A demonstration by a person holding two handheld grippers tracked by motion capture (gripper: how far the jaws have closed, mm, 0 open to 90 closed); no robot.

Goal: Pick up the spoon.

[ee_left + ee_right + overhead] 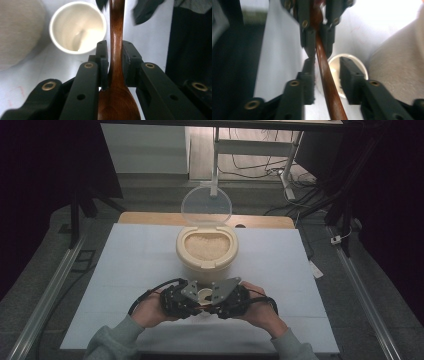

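High view: my two hands meet low at the near edge of the white table [125, 270], the left gripper [196, 304] and the right gripper [212, 304] nose to nose, with a small white cup [205, 295] showing between them. Just behind them stands a cream rice container [206, 251] full of grain, its clear round lid [206, 206] tipped up at the back.

Left gripper view: my left jaws are clamped tight on the neck of a dark wooden spoon [116, 75], right where the handle widens into the bowl. The bowl lies toward the camera and the handle runs away from me. The cup [78, 27] stands just left of the handle, and I see nothing in it.

Right gripper view: my right jaws stand apart around the same spoon handle [325, 75]. The left pad lies close to the wood, though I cannot tell whether it touches, and the right pad is plainly clear of it. My left gripper's jaws grip the spoon farther up the handle. The cup [359, 65] sits under the handle, partly behind my right jaw.
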